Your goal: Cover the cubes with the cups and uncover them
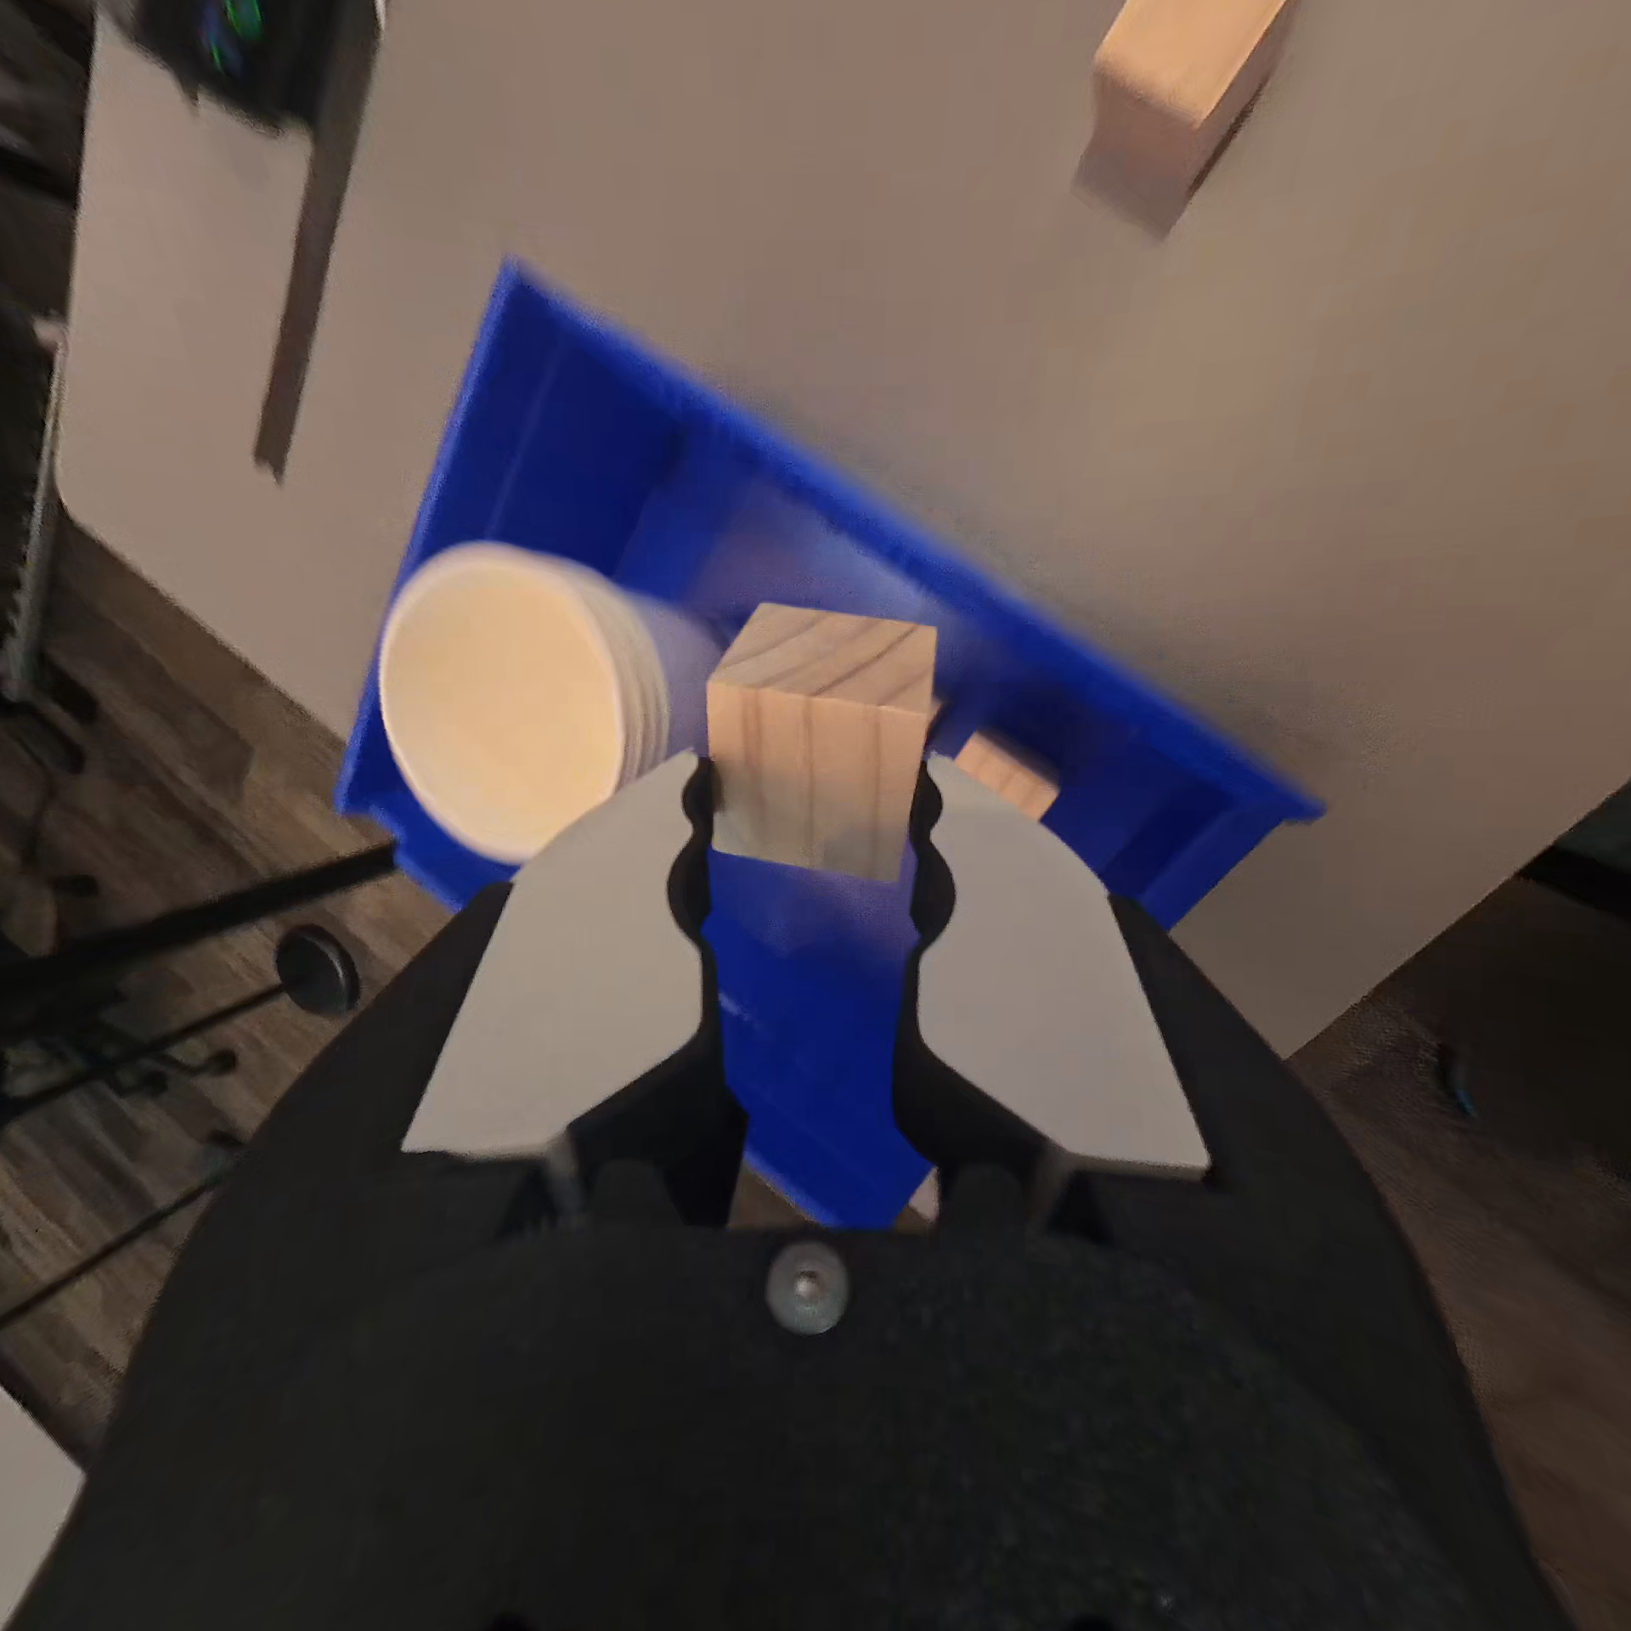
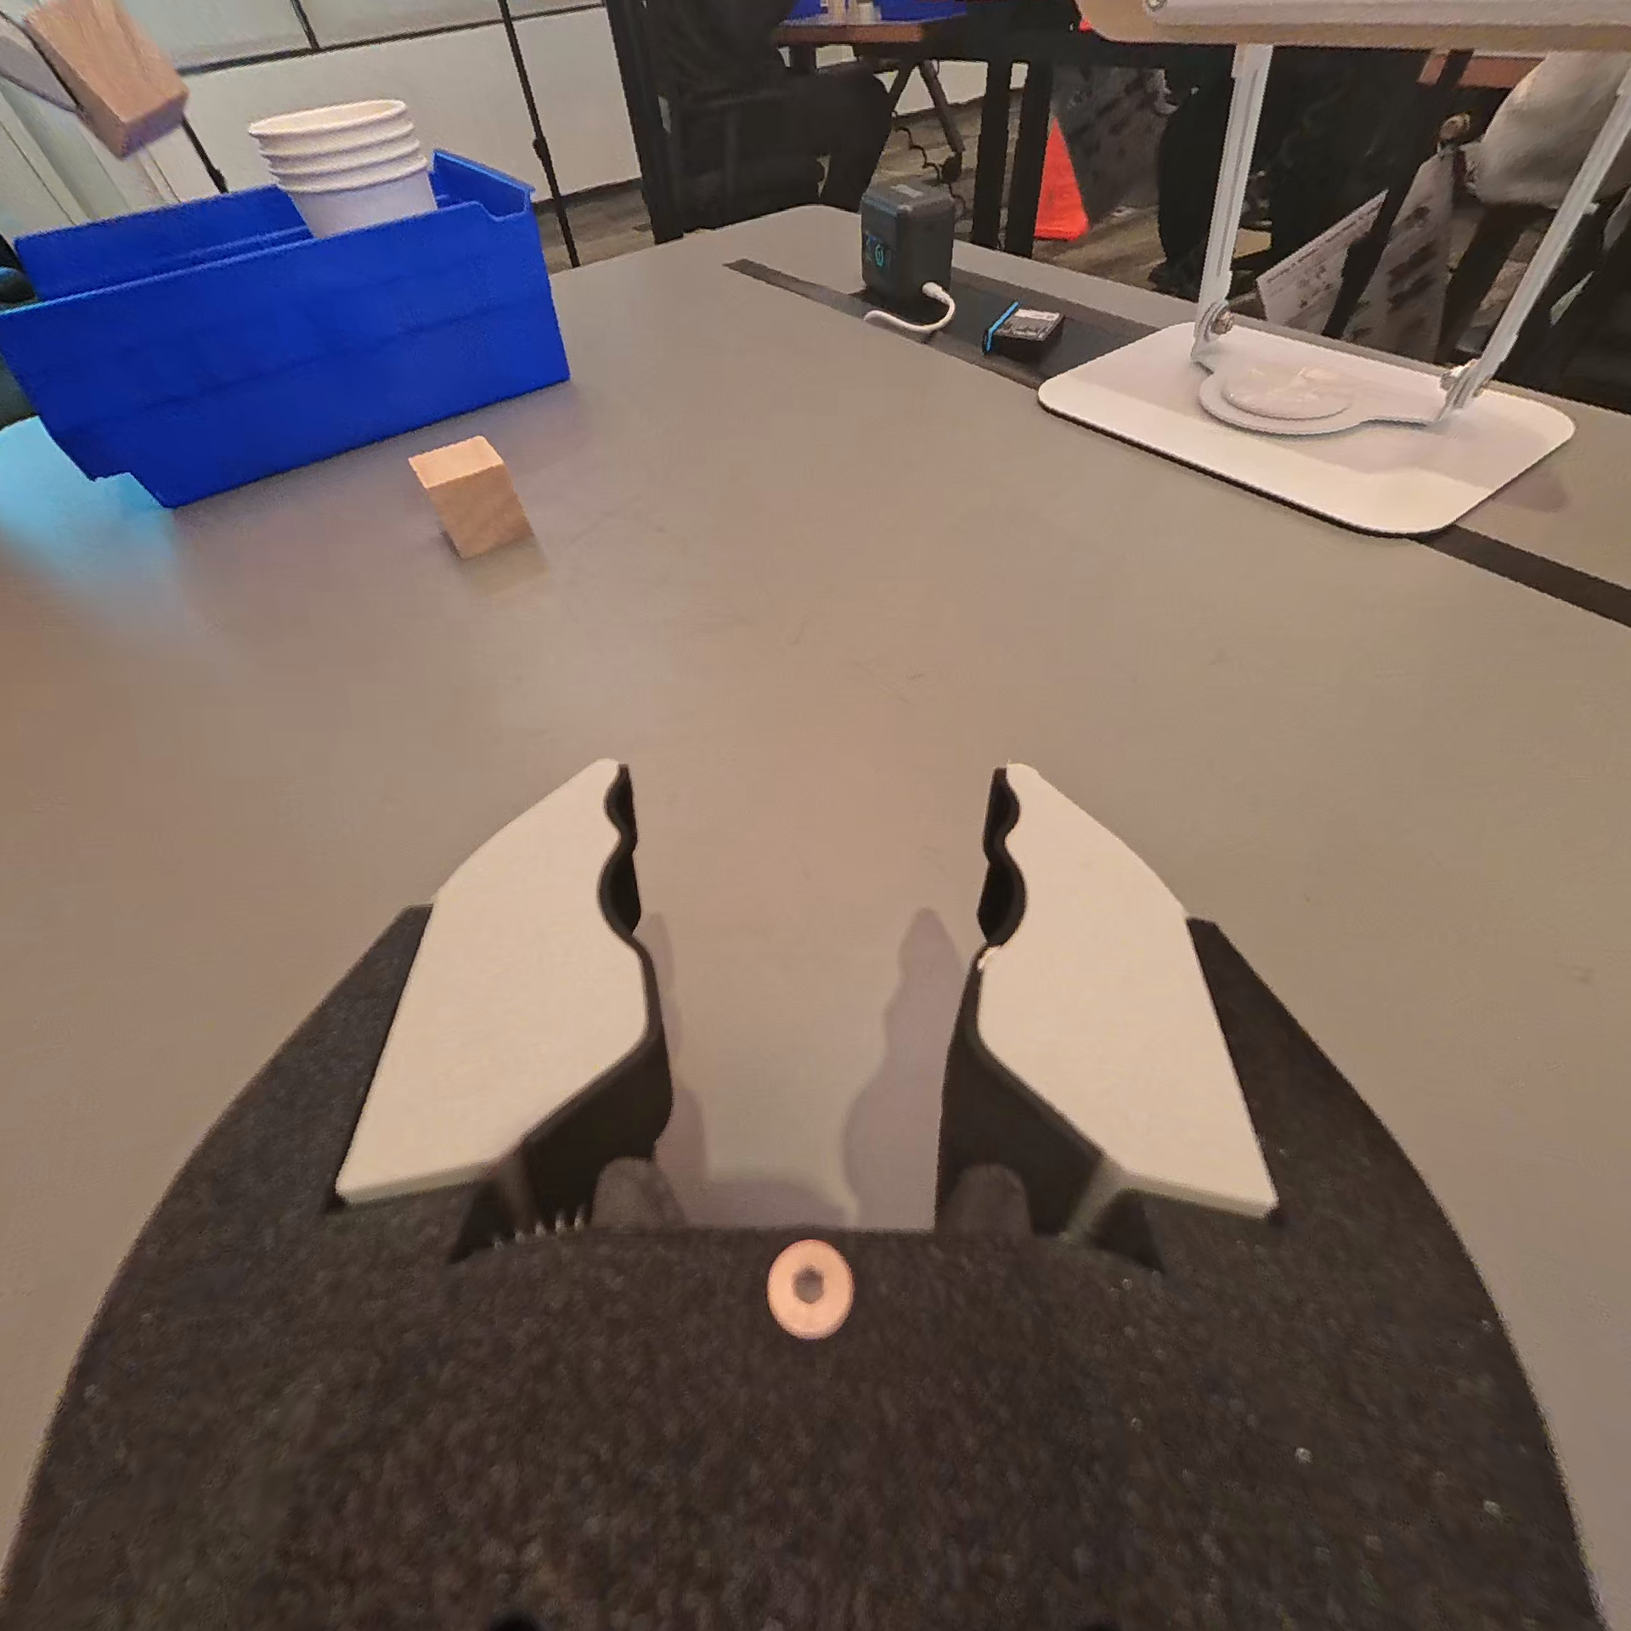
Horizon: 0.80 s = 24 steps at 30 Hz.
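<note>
My left gripper (image 1: 807, 768) is shut on a wooden cube (image 1: 816, 750) and holds it in the air above the blue bin (image 1: 565, 441). A stack of white paper cups (image 1: 503, 697) stands in the bin's left end, and a second cube (image 1: 1006, 777) lies in the bin. A third cube (image 1: 1174, 97) sits on the grey table beyond the bin. In the right wrist view the held cube (image 2: 106, 71) hangs above the bin (image 2: 265, 353) with the cups (image 2: 344, 168), and the table cube (image 2: 472, 496) sits in front of the bin. My right gripper (image 2: 812, 777) is open and empty, low over the table.
A white stand base (image 2: 1306, 432) sits at the far right of the table (image 2: 794, 574). A dark strip holds a black device with a white cable (image 2: 905, 238) and a small black box (image 2: 1024, 331). Beyond the table are an orange cone (image 2: 1059, 185), chairs and people.
</note>
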Motion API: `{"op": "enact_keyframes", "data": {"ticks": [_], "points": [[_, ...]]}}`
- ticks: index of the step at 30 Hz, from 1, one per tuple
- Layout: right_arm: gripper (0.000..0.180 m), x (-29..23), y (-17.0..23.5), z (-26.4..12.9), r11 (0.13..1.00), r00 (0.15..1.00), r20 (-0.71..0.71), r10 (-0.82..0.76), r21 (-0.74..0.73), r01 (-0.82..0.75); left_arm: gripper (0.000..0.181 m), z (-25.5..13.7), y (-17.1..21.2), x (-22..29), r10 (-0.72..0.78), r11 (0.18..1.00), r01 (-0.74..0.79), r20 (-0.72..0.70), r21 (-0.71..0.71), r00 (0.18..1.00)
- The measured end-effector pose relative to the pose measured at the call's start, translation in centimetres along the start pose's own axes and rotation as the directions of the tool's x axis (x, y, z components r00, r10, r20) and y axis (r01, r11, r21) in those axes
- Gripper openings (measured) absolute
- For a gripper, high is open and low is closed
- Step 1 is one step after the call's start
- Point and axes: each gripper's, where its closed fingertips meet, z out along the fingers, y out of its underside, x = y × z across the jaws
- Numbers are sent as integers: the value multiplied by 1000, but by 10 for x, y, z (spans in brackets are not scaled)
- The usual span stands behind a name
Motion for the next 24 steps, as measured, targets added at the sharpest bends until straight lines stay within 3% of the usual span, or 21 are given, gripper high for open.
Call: {"op": "enact_keyframes", "data": {"ticks": [6, 11, 16, 24], "points": [[74, -2, 2, 1, 1000, 1000, 12, 2, -5, -2, 42, 32, -124, 52, 217, 976, -216, -94, 17, 972], [74, -1, 3, 0, 1000, 1000, 12, 3, -10, -3, 42, 91, -192, 88, 332, 943, -332, -196, 30, 923], [74, 0, 0, -2, 1000, 1000, 19, 17, 7, -17, 42, 136, -220, 113, 368, 927, -372, -289, 42, 884], [74, -1, 1, -1, 1000, 1000, 24, 19, -3, -19, 42, 167, -216, 128, 395, 904, -427, -341, -21, 853]]}}
